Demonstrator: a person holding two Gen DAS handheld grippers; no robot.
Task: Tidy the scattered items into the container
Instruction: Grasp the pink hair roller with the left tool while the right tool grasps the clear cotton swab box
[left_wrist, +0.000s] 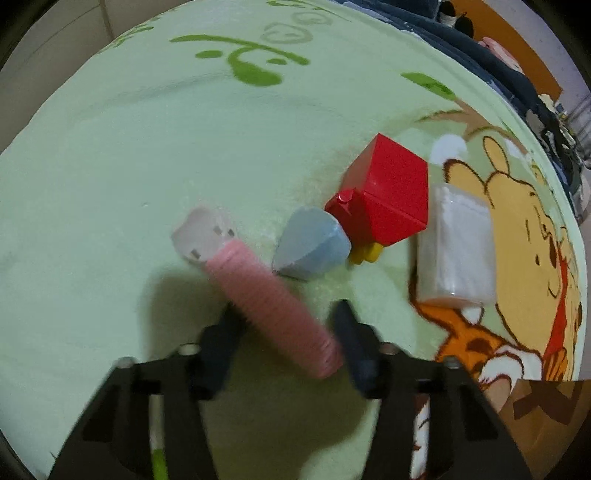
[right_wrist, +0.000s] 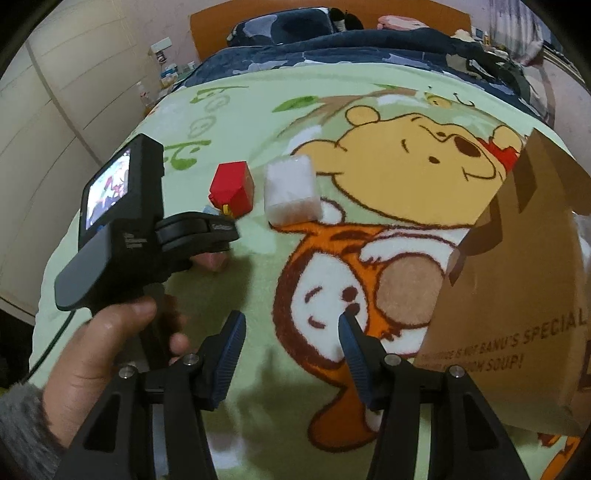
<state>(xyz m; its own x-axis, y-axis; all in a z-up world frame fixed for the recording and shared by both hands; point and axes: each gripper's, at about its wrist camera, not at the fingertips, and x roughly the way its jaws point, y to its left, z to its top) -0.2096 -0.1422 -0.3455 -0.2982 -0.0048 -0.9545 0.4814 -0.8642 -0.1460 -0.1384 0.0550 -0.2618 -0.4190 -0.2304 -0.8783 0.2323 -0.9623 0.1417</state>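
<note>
Your left gripper (left_wrist: 288, 325) has its two dark fingers on either side of the pink ribbed tube (left_wrist: 273, 306), which lies slanted between them. Motion blur makes it hard to tell whether the pads press the tube or only stand close to it, so you cannot say if it is clamped. At the tube's far end sits a pale translucent cap (left_wrist: 203, 236). Just beyond it lie a grey-blue faceted piece (left_wrist: 314, 247) and a red block (left_wrist: 388, 192) with a small yellow part under it; these two touch. Beside the red block, a white plastic-wrapped pack (left_wrist: 456, 251) rests on the green cartoon blanket (left_wrist: 147, 147).

Your right gripper (right_wrist: 291, 332) hangs above the blanket with its jaws apart and nothing between them. From this side, your left hand (right_wrist: 107, 343) and its tool hide the tube almost fully. The cardboard box (right_wrist: 517, 295) stands at the right, cut off by the picture edge; its inside is not visible.
</note>
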